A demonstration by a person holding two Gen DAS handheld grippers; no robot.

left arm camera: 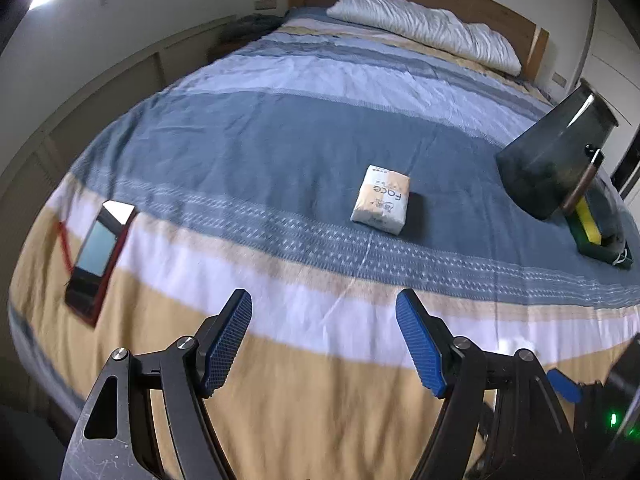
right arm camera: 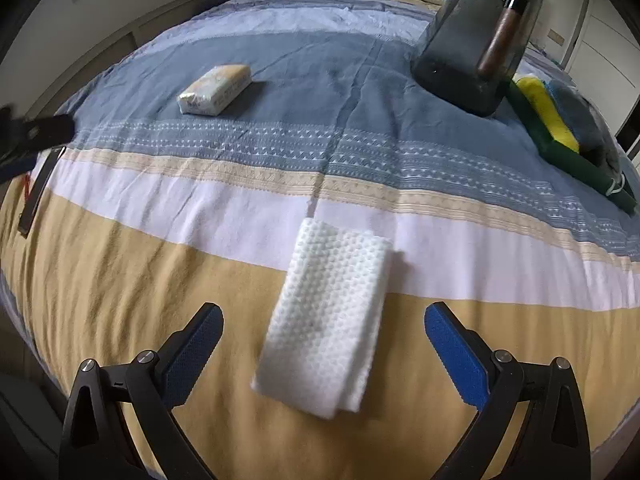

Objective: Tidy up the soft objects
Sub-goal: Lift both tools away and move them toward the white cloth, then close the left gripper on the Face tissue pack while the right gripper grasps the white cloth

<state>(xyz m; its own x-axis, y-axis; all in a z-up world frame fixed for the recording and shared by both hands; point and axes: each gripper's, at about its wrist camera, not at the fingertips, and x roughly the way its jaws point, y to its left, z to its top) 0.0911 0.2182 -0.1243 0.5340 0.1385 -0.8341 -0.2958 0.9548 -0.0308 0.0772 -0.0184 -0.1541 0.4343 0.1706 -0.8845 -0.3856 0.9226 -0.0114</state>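
A folded white dimpled cloth (right arm camera: 328,316) lies on the bed's tan stripe, between and just ahead of my open right gripper (right arm camera: 322,324), untouched. A wrapped tissue pack (left arm camera: 381,199) marked "Face" lies on the blue stripe; it also shows in the right wrist view (right arm camera: 216,89). My left gripper (left arm camera: 324,312) is open and empty above the tan stripe, short of the pack. Green, yellow and blue folded cloths (right arm camera: 556,120) lie stacked at the right; they also show in the left wrist view (left arm camera: 592,228).
A dark translucent bin (right arm camera: 480,36) holding a brown bottle (right arm camera: 500,36) rests tilted on the bed at the right. A phone in a red case (left arm camera: 98,256) lies at the left edge. A white pillow (left arm camera: 424,28) is at the wooden headboard.
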